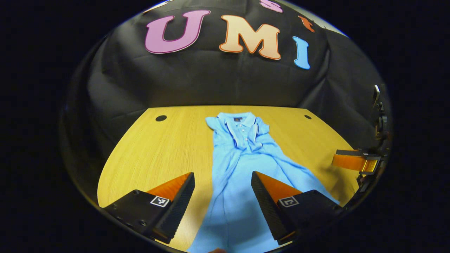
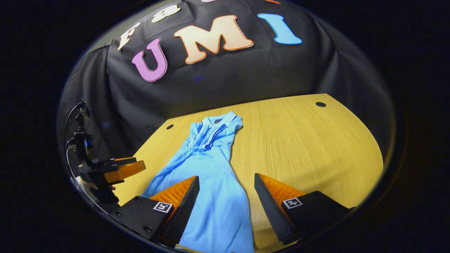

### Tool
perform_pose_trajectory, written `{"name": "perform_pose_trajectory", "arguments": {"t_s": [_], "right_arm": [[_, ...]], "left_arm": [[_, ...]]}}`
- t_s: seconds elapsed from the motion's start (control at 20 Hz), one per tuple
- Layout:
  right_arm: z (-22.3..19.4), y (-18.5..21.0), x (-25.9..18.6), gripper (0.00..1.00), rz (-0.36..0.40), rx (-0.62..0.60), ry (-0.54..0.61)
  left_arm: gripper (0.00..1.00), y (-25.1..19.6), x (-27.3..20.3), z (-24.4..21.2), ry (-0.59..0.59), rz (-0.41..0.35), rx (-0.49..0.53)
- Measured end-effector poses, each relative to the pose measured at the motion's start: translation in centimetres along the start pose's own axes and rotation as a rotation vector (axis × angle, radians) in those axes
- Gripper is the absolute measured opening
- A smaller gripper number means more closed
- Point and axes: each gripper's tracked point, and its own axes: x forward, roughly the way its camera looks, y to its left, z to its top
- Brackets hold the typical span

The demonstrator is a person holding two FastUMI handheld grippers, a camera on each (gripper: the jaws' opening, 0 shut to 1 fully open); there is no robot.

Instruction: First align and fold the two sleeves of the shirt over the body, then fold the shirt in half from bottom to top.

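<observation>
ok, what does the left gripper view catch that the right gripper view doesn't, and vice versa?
Left gripper view alone: the left gripper up close, open above the shirt's lower half, with the right gripper farther off at the table's right edge.
Right gripper view alone: the right gripper up close, open, and the left gripper farther off at the left.
Both: the blue shirt lying lengthwise with its collar at the far end, and the wooden table.

blue shirt (image 2: pixel 211 175) flat on wooden table (image 2: pixel 309 140)
</observation>
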Motion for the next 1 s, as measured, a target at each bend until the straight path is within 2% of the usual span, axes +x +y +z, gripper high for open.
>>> {"name": "perform_pose_trajectory", "arguments": {"t_s": [0.2,0.35,0.5,0.85,0.95,1.0], "right_arm": [[-5.2,-1.1,-3.4,0.98,-0.085,-0.047,0.035],[-9.2,-2.1,-4.9,0.98,-0.131,-0.078,0.096],[-11.4,-3.8,-5.6,0.98,-0.197,-0.115,0.113],[-14.7,-3.7,-5.0,0.98,-0.218,-0.131,0.193],[-15.1,-3.1,-5.1,0.93,-0.201,-0.156,0.213],[-15.2,-2.7,-5.0,0.98,-0.193,-0.17,0.225]], "left_arm": [[0.96,1.6,-4.6,-6.1,0.053,0.023,-0.012],[0.96,2.5,-6.1,-10.4,0.109,0.041,-0.015],[0.97,2.5,-6.9,-12.7,0.134,0.049,-0.032],[0.98,1.3,-7.2,-15.4,0.187,0.04,-0.008],[0.98,0.6,-6.9,-15.6,0.19,0.04,0.017],[0.98,0.0,-6.7,-15.7,0.187,0.036,0.029]]}}
